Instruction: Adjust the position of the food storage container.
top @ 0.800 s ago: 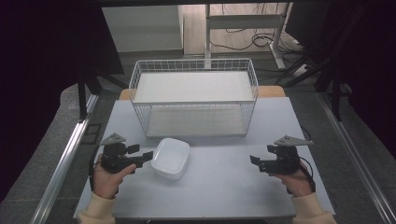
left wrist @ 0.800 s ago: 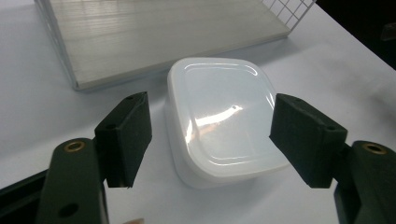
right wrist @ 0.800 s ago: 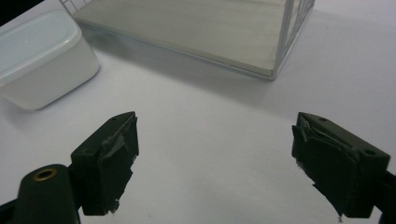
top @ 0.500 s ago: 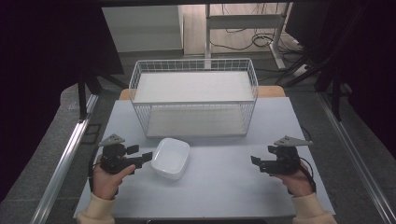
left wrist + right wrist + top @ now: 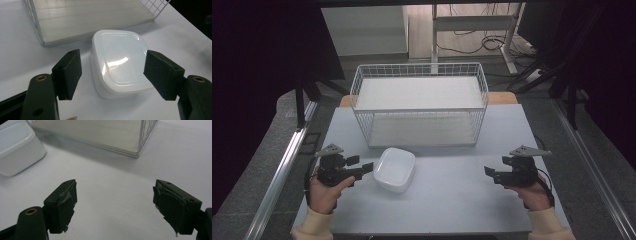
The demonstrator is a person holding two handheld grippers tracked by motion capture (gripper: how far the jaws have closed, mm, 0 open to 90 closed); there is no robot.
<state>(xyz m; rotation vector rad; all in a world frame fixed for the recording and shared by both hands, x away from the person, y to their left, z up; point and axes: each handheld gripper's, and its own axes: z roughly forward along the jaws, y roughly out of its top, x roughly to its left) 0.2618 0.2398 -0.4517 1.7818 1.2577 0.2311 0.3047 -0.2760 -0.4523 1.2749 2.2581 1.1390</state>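
On table (image 5: 452, 200): one white container (image 5: 395, 169), one wire basket (image 5: 419, 107); left gripper (image 5: 367, 168), right gripper (image 5: 488, 172) both agape, empty.

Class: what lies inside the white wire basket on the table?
The wire basket holds nothing loose; a pale board forms its floor. The table under that board is hidden.

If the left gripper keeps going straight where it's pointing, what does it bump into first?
Most likely the white lidded container. The left gripper points right at it, fingers open on either side and not touching yet. The wire basket sits further off.
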